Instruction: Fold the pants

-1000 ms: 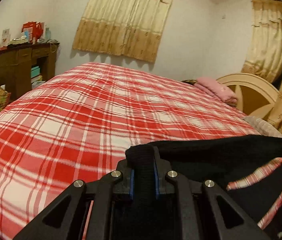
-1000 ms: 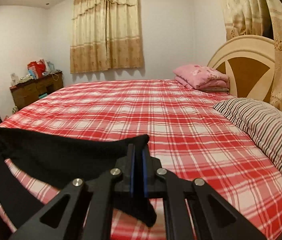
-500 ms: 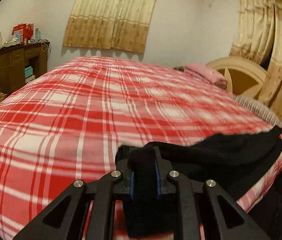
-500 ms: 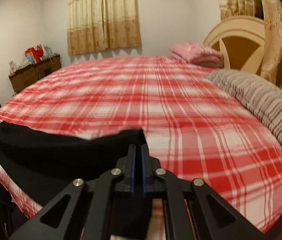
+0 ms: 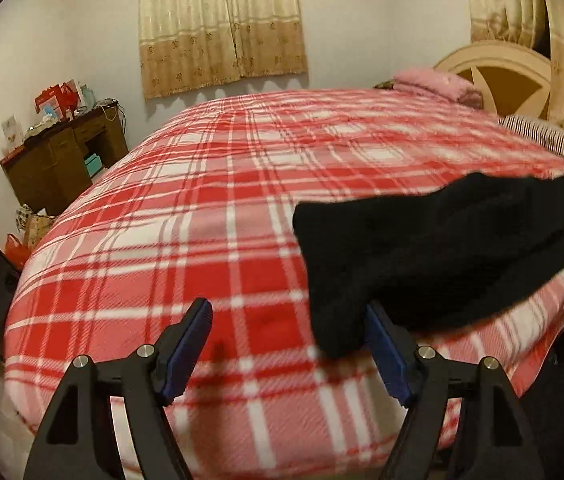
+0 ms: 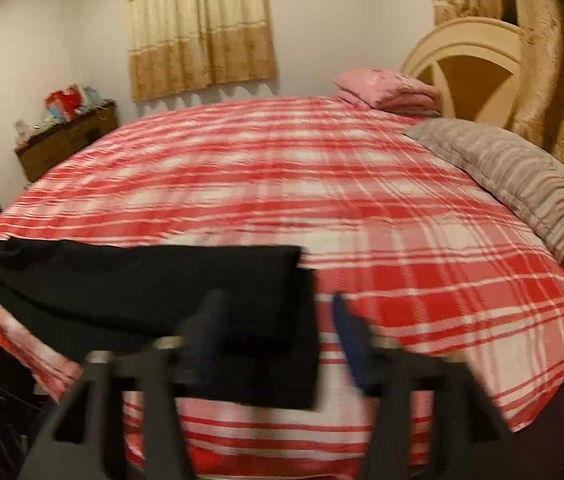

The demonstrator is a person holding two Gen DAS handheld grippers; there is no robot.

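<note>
We note both claws standing apart. The left gripper has its blue-padded fingers spread wide, and the black pants touch only the inner face of its right-hand finger, not pinched. The right gripper is blurred, yet a plain gap shows between its two fingers, with the pants' folded end lying over the left-hand finger and in the gap, unclamped. The pants lie as a dark band along the near edge of the red plaid bed, one end toward each gripper; the right wrist view shows a doubled layer with a squared corner. Our judgement: the garment has been laid on the bed cover and let go, so at least one fold looks done. Whether further folds remain we cannot settle, since the full outline and the layer count are not visible. A striped pillow and a pink pillow sit well apart from the work.
</note>
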